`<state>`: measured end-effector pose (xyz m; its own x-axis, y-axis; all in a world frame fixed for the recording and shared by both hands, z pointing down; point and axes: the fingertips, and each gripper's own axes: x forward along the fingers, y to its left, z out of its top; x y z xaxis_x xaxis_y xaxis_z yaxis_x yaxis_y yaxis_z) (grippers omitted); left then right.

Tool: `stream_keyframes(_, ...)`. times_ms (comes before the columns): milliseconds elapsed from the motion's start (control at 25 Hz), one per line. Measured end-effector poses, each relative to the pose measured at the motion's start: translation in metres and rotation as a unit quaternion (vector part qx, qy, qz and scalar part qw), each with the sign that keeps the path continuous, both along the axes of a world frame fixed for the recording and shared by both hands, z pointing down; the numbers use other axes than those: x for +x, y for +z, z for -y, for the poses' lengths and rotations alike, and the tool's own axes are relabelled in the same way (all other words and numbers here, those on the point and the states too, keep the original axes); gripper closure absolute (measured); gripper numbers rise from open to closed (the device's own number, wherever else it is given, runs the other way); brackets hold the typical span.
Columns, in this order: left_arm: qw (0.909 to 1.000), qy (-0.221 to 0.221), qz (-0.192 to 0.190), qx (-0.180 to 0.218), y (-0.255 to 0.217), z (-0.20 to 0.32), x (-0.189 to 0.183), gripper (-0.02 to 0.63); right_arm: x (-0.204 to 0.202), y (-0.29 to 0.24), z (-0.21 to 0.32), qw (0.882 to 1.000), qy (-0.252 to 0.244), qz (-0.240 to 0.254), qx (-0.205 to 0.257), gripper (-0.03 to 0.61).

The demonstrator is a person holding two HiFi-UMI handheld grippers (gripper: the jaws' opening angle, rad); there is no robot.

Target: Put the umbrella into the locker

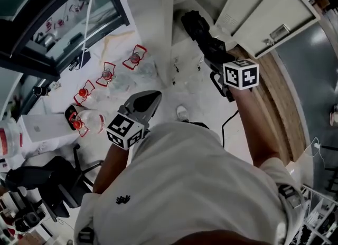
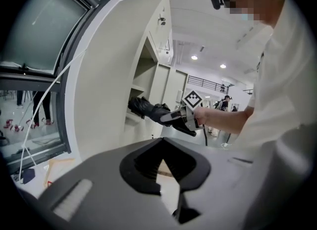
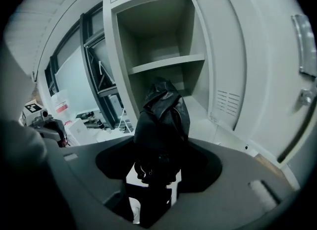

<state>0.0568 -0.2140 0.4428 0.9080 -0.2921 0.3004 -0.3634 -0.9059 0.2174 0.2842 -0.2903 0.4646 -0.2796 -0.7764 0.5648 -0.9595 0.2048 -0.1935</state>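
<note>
The folded black umbrella [image 3: 161,120] is squeezed tight in the right gripper [image 3: 156,173], mid-frame, at the mouth of the open locker [image 3: 148,30]. It should be pushed straight in under the shelf [image 3: 166,64], without bumping, then let go. The left gripper [image 2: 166,167] is held open, with nothing inside.

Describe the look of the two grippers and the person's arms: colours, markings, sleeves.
The left gripper is grey with broad, tapering jaws; the right gripper is grey and black. Each carries a white cube with black square markers. A thin black cable hangs below the right one. The person wears a white short-sleeved shirt.
</note>
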Motion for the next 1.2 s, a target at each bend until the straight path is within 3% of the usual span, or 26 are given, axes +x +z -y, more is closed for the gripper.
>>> stream_keyframes(400,0.9986,-0.052,0.006,0.010,0.001,0.034,0.033,0.558,0.022,0.013,0.084,0.999,-0.046,-0.005,-0.004,0.336)
stream_keyframes(1200,0.9873,-0.158,0.014,0.003,0.012,0.062,0.035,0.558,0.013,0.049,0.197,0.994,-0.101,-0.035,-0.025,0.336)
